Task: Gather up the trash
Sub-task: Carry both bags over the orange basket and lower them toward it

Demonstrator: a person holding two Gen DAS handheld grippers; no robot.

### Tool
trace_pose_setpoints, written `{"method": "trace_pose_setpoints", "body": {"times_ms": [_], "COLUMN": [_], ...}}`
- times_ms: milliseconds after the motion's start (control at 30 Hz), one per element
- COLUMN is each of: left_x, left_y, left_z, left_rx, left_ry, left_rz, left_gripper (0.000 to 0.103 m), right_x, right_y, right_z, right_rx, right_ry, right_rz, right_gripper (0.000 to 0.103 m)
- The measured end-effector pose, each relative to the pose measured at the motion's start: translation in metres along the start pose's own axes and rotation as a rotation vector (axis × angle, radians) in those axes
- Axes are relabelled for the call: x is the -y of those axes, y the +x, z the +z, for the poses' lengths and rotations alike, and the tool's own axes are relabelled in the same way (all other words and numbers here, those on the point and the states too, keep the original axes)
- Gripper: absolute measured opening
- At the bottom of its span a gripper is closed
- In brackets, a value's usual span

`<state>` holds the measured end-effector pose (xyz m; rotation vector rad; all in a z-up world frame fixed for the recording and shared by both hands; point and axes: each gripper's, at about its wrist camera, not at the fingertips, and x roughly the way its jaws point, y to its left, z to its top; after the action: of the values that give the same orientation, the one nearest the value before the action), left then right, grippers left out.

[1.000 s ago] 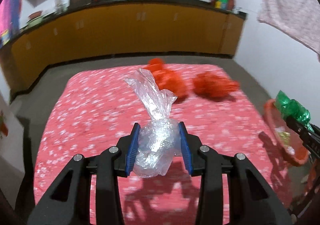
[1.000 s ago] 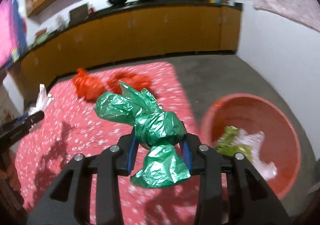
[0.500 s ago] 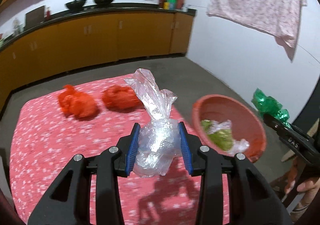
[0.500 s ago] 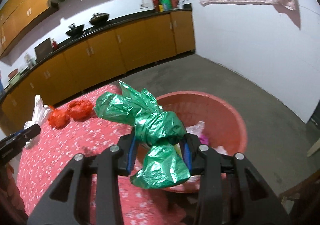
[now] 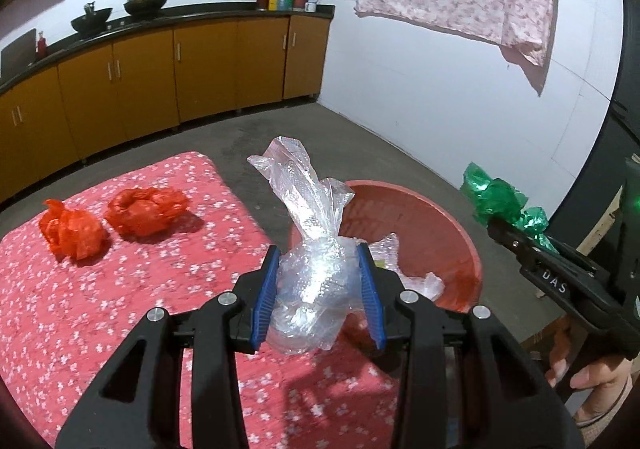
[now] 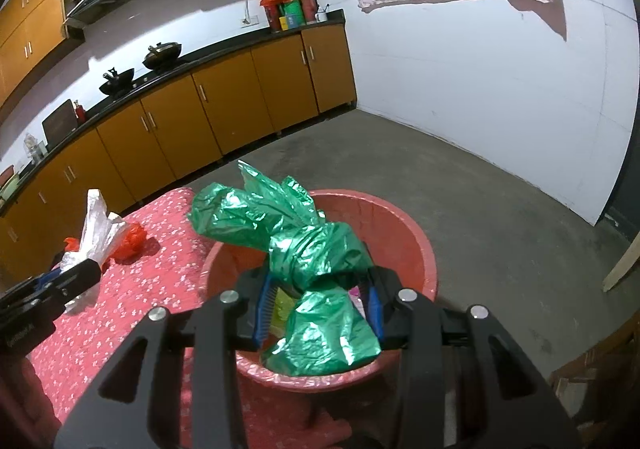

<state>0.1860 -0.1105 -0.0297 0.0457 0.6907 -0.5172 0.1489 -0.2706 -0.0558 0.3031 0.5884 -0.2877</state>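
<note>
Trash is in both grippers right now. The left gripper (image 5: 319, 295) has its blue pads clamped on a knotted clear plastic bag (image 5: 310, 269), bulgy part squeezed between them. The bag's long axis runs roughly upright, twisted neck and loose top pointing toward 12, leaning slightly to 11. It hangs over the near edge of the pink flowered cloth (image 5: 80, 309), with the red tub (image 5: 440, 225) right behind it at about 1 o'clock.

The right gripper (image 6: 318, 303) is gripping a knotted green plastic bag (image 6: 312, 261) the same way, pads pinching it around the knot. This one's long axis is tilted: crumpled open end fans up toward 10–11, fat tail droops down toward 5–6. It sits directly over the red tub (image 6: 416, 241), and some scraps already in there peek out between the pads.

Two crumpled red bags (image 5: 108, 219) lie side by side on the cloth at about 10 o'clock in the left view, well apart from both grippers. From the left camera you can also catch the hand (image 5: 592, 377) holding the right gripper at 4 o'clock.
</note>
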Motion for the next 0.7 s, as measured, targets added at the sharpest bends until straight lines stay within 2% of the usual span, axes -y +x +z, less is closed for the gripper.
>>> {"method": "trace_pose_setpoints", "body": {"times_ms": [700], "left_x": [0.043], "left_y": [0.061], "left_z": [0.011], "left_rx": [-0.066], "left_ry": [0.079], "left_rz": [-0.09], "left_gripper": [0.039], "right_x": [0.009], "right_y": [0.022], "right_z": [0.005], "right_rx": [-0.004], "right_ry": [0.04], "right_rz": [-0.029], "right_gripper": [0.037]}}
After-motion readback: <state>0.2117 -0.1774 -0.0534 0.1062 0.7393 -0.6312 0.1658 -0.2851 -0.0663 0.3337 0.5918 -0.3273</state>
